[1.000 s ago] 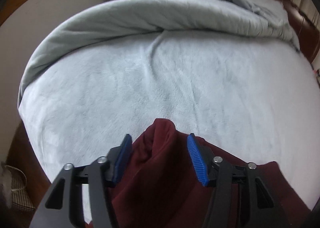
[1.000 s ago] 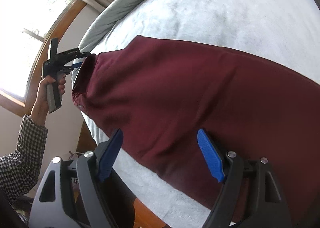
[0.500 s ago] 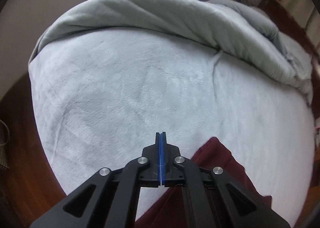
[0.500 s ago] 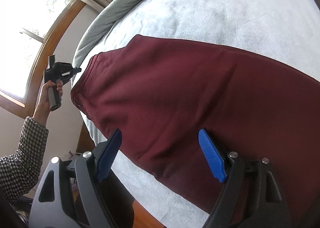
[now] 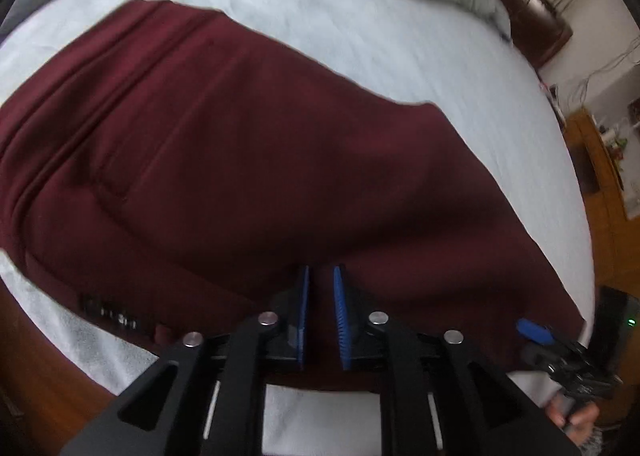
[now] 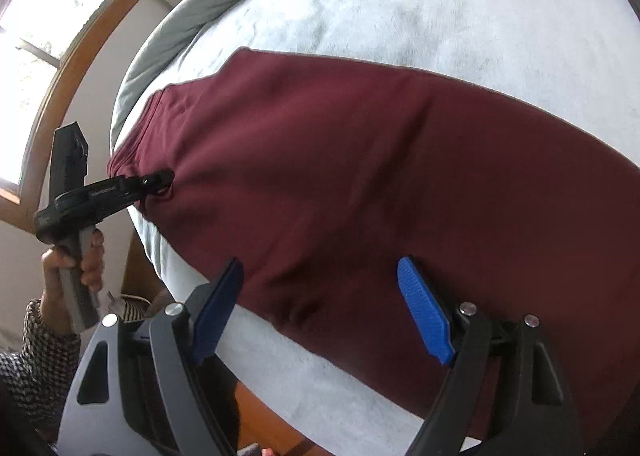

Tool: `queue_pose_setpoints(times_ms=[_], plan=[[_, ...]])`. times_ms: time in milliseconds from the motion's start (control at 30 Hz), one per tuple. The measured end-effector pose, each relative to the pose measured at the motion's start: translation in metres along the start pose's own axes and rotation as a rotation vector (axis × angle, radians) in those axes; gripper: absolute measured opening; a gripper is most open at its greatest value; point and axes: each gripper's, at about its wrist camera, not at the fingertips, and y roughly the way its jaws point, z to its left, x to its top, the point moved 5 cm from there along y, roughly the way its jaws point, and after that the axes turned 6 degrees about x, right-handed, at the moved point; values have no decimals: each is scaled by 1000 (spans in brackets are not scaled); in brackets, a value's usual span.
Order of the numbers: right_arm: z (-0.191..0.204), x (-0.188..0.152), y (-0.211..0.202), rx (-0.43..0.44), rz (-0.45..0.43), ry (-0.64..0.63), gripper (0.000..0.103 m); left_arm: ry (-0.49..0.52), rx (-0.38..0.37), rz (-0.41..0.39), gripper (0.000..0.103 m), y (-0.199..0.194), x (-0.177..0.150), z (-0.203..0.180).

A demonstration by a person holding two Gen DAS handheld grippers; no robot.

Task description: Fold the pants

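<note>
Pants (image 6: pixel 380 183): maroon, flat across the bed (image 6: pixel 460 7), waistband at 9 o'clock
Left gripper (image 5: pixel 320 310): narrow gap between pads, fabric there, pinch uncertain
Right gripper (image 6: pixel 320 312): spread wide over near hem edge, holding nothing
Room: bare bed toward 12 o'clock

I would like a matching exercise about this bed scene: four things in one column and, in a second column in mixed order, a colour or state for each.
Things:
1. pants
2. bed cover
3. right claw
4. sleeve

Colour or state:
a. checked pattern
b. open
c. maroon
d. pale grey

Pairs: 1-c, 2-d, 3-b, 4-a
</note>
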Motion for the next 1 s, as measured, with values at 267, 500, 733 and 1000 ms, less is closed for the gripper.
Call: queue_pose_setpoints(times_ms=[267,500,733,1000], plan=[[-14,-18,-61,53,-83,92,79,13,-96,-58,47,-40,-32,-63],[-63,-62,-108,69,-142,271,79,105,-179,70,47,14,-62,-151],[-92,-88,-130,33,-166,341,79,206,-42,14,42,13,-66,-172],[-156,-134,-201,-32,-297,502,84,244,-167,3,52,6,-60,-239]])
